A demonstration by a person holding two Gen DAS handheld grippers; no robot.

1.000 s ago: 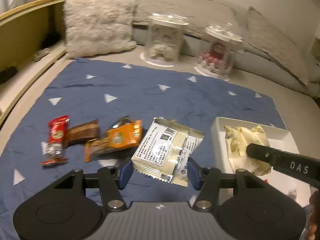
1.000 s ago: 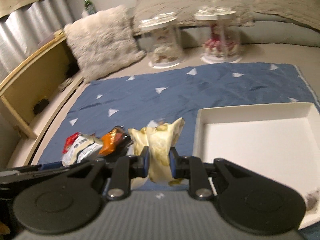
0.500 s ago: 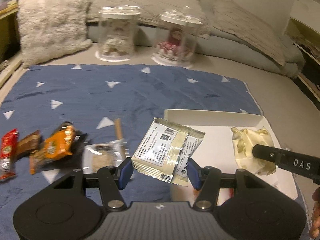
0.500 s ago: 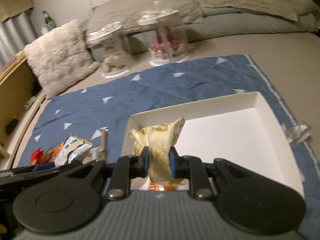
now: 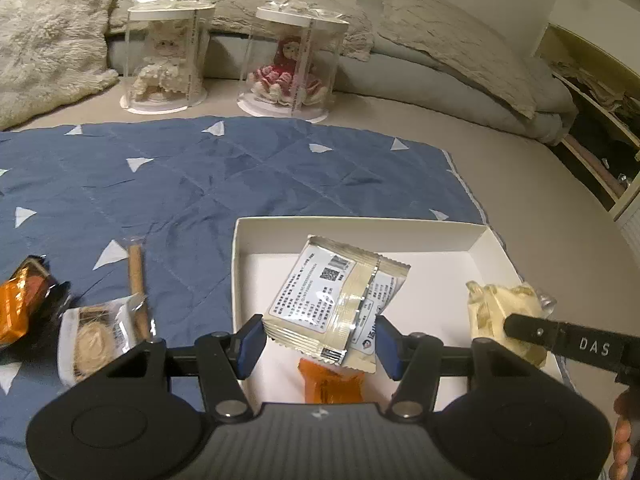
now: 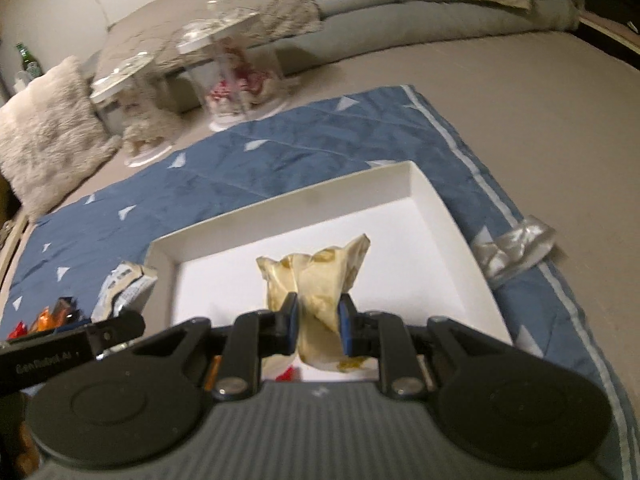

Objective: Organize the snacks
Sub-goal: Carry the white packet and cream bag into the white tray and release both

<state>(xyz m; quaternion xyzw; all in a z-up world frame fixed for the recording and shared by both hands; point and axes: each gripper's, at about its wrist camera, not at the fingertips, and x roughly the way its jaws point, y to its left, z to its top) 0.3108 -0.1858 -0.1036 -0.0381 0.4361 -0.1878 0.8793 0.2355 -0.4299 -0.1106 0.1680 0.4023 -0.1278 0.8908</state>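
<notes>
Over the white tray [image 5: 240, 264], which sits on a blue blanket [image 5: 208, 176] spread across the bed, both grippers hang with snacks in their grasp. The left gripper [image 5: 320, 340] has its fingers [image 5: 250, 340] about half apart, clamped on the edges of a white cream-striped packet [image 5: 336, 304] held above the tray's floor. The right gripper [image 6: 318, 326] has its fingers [image 6: 290, 320] nearly together, pinching a crumpled pale yellow wrapper [image 6: 316, 280] above the tray's near right part. An orange packet [image 5: 332, 384] lies in the tray's near edge, beneath the white packet. Left of the tray, on the blanket, lie a clear-wrapped biscuit [image 5: 96, 340], a brown stick [image 5: 136, 280] and an orange bag [image 5: 20, 304]. Beyond the tray stand two clear doll cases [image 5: 292, 60].
</notes>
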